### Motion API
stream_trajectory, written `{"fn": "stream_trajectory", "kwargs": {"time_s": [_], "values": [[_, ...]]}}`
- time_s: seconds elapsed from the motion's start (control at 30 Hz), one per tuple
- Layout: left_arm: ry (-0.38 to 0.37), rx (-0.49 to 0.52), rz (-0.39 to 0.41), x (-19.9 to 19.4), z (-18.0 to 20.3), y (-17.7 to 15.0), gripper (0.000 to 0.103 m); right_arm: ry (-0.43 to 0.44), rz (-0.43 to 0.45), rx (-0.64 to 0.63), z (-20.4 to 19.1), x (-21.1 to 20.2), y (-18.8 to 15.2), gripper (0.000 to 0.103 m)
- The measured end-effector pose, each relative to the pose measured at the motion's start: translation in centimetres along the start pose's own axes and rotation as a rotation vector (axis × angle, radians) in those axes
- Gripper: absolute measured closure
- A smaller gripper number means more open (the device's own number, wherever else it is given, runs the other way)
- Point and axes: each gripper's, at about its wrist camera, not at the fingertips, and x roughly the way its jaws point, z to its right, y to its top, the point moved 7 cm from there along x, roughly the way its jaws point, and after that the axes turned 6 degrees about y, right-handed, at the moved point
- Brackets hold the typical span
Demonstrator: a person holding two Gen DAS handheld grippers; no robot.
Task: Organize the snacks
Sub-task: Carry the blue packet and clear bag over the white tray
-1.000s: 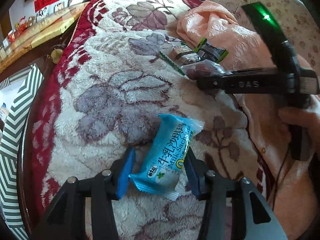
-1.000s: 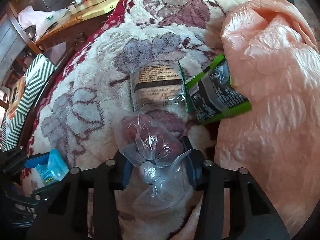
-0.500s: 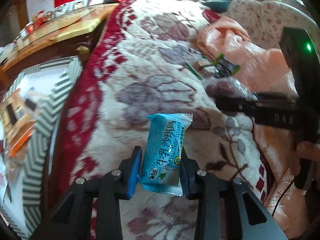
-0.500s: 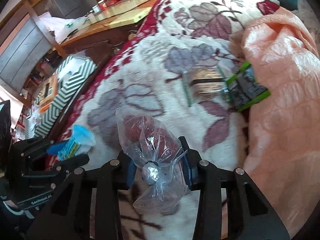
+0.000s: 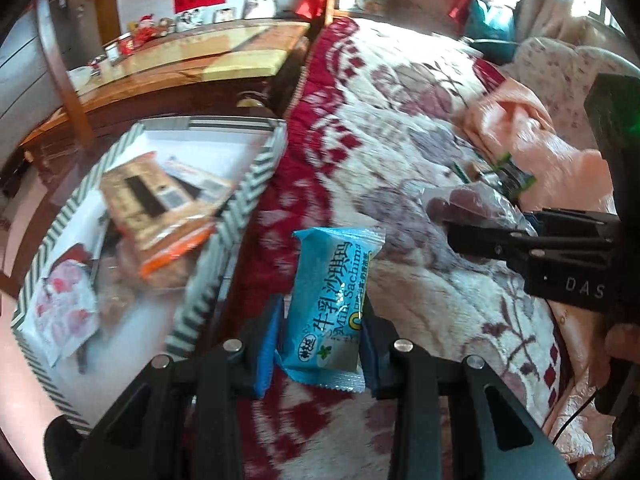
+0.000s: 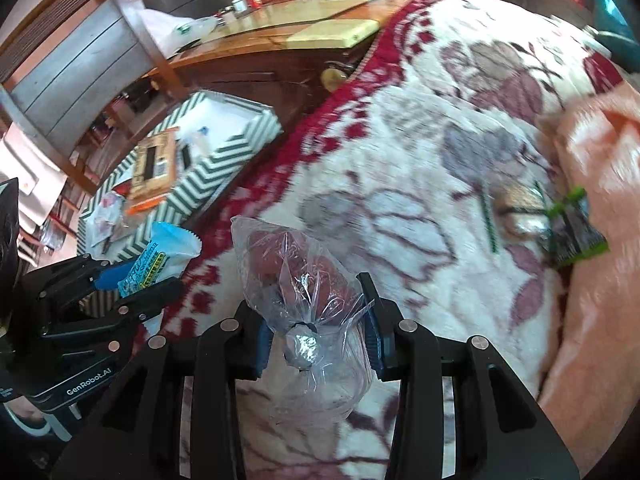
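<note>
From the left wrist, the left tongs (image 5: 320, 344) are clamped on a blue snack packet (image 5: 332, 304), held above the blanket's (image 5: 400, 128) red edge, beside the striped box (image 5: 240, 200) of snacks.

From the right wrist, the right tongs (image 6: 316, 340) grip a clear knotted bag (image 6: 296, 280) over the blanket; two more packets (image 6: 552, 224) lie against the peach cloth (image 6: 600, 200).

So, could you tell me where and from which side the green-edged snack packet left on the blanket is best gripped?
Grip the green-edged packet across its near, lower end, coming from above on the blanket side. It lies flat, with its far end by the peach cloth and a brown packet close to its left, so that end seems freest.
</note>
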Motion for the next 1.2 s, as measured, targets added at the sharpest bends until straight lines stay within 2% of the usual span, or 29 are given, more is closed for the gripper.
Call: {"fn": "stream_trajectory", "kwargs": {"time_s": [0.53,0.93,1.2], "values": [[0.063,-0.142,0.027,-0.9,-7.2,0.3,0.066,0.034,-0.049,-0.154,-7.8,2.7,3.1,0.066],[0.145,-0.297,0.016,-1.1,-14.2,0.1,0.066,0.071,-0.088,-0.254,-13.1,4.7,4.8,0.066],[0.18,-0.367,-0.007,-0.3,-17.1,-0.5,0.066,0.105,-0.134,-0.323,-16.8,6.8,5.2,0.066]]}}
